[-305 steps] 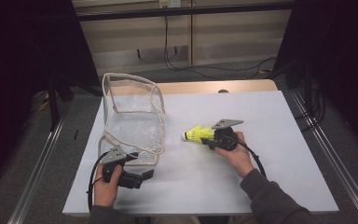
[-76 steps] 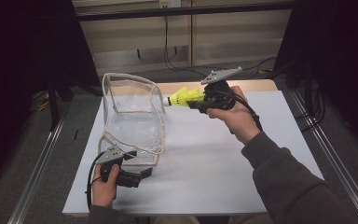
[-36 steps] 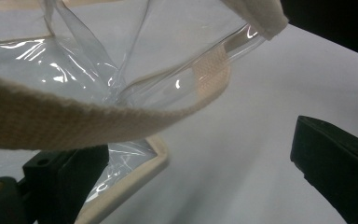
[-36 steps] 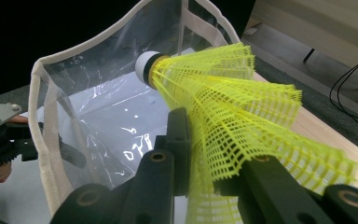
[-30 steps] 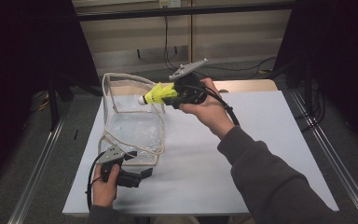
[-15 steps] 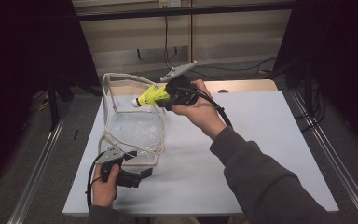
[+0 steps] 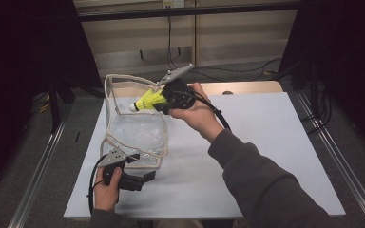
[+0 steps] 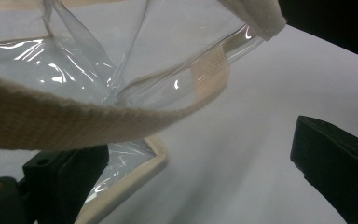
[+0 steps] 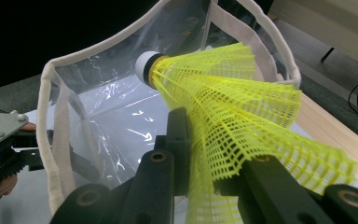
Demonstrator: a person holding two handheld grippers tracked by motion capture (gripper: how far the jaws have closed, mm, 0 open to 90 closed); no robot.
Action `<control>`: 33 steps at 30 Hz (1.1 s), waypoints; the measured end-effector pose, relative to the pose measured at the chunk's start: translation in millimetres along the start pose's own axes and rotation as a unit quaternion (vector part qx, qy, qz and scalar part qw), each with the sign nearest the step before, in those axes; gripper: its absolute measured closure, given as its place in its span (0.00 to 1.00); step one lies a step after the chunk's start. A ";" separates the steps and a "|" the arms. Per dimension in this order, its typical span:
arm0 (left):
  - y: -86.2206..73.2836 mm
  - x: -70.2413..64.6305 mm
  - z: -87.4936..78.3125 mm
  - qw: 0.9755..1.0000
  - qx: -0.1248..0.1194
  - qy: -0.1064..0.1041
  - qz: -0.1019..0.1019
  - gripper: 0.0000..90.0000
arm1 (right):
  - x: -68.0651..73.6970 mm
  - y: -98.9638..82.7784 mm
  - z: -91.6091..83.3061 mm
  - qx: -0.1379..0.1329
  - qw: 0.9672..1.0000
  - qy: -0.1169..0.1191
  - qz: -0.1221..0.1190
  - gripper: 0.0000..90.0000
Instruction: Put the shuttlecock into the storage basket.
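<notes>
The yellow shuttlecock sat squeezed by its mesh skirt in the right claw, poised over the open mouth of the clear bag near the worktop's far left corner; the left claw, jaws wide, lay beside the bag's near edge, one jaw under its strap; released early, the shuttlecock could clip the rim and fall outside.

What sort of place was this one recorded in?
Probably a lab or recording rig: a bare white rectangular tabletop, metal floor rails beside it, loose black cables along the back wall, dark surroundings.
</notes>
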State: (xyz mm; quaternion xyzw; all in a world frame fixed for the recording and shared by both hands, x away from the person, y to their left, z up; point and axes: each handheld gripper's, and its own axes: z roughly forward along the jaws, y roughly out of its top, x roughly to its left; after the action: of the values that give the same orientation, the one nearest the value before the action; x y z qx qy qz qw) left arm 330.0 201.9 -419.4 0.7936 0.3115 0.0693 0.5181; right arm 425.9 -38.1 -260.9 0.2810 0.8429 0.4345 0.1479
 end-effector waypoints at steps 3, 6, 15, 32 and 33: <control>-0.1 -0.2 0.1 1.000 -0.001 0.000 0.000 0.05 | 2.1 0.7 3.4 0.002 1.000 0.001 -0.002 0.89; -0.1 -0.2 0.1 1.000 -0.001 -0.001 0.000 0.05 | 4.4 2.1 6.1 0.003 1.000 0.001 -0.006 0.89; -0.3 -0.6 -0.1 1.000 -0.001 -0.001 -0.004 0.05 | 10.8 7.0 15.0 0.009 1.000 0.004 -0.014 0.89; -0.5 -0.5 0.0 1.000 -0.002 -0.003 -0.005 0.05 | 15.4 10.8 29.1 0.017 1.000 0.000 -0.024 0.89; -0.6 -0.5 0.0 1.000 -0.002 -0.003 -0.006 0.05 | 15.9 11.1 29.7 0.018 1.000 -0.001 -0.025 0.89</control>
State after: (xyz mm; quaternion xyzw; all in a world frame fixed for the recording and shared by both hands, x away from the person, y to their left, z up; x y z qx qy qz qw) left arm 329.4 201.8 -419.9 0.7909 0.3146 0.0641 0.5210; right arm 431.7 -4.1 -269.1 0.2629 0.8573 0.4148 0.1545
